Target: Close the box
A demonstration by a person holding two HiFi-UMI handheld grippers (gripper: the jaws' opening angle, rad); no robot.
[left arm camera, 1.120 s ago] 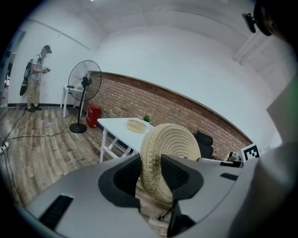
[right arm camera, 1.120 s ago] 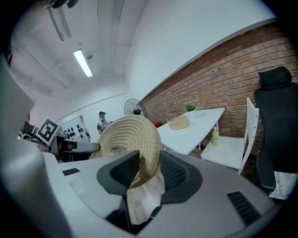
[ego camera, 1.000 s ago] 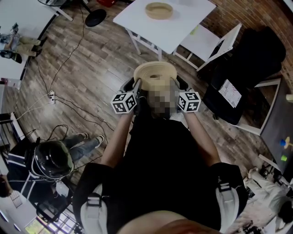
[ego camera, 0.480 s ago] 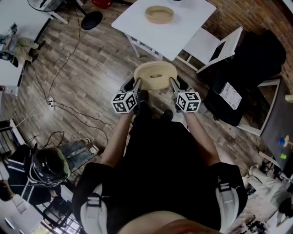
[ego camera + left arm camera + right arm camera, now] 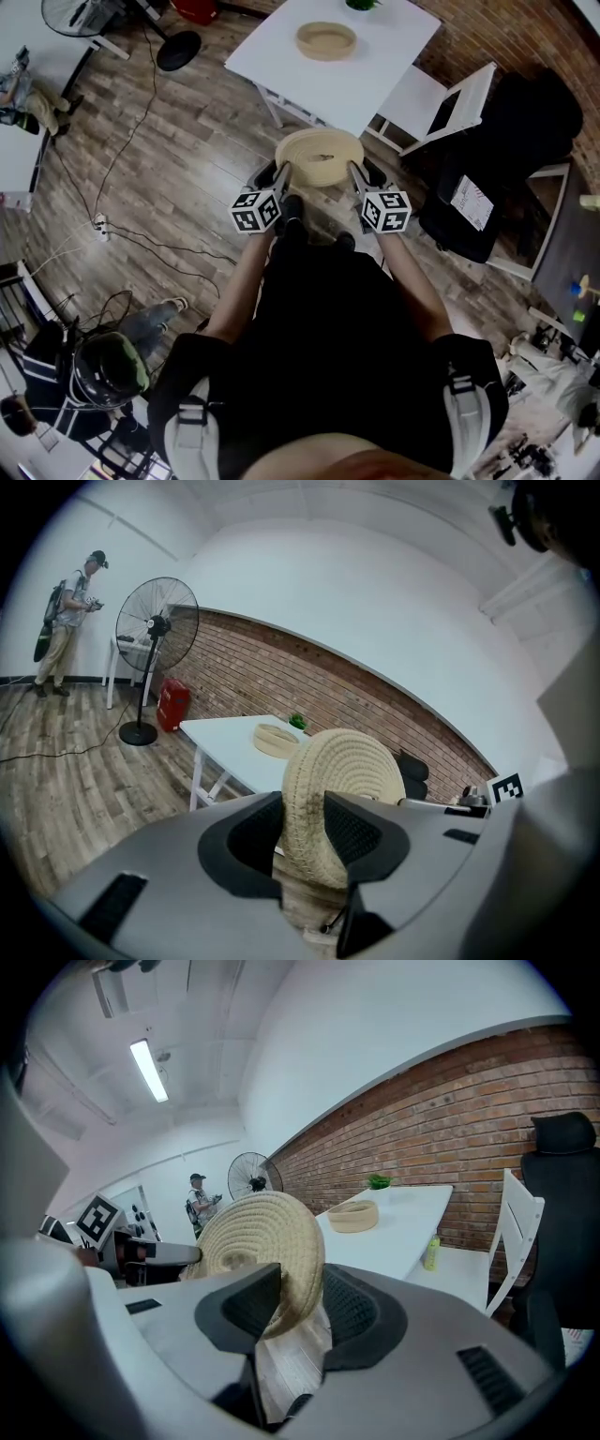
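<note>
Grippers: left gripper (image 5: 281, 175) and right gripper (image 5: 355, 174) pinch the woven lid (image 5: 319, 156) at its 8 and 4 o'clock rim.
Change: white table (image 5: 375, 58) has drawn nearer; the grip is unchanged.
Meaning: lid is likely on its way, not yet placed.
Box: open box (image 5: 325, 40) sits on the table, well apart, at 12 o'clock from the lid.

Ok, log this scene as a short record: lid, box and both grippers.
lid: round woven lid, held in the air over the wood floor, apart from the box
left gripper: fingers shut on the lid's left edge
right gripper: fingers shut on the lid's right edge
box: round woven box, open, on the white table ahead
task state: box not yet closed
</note>
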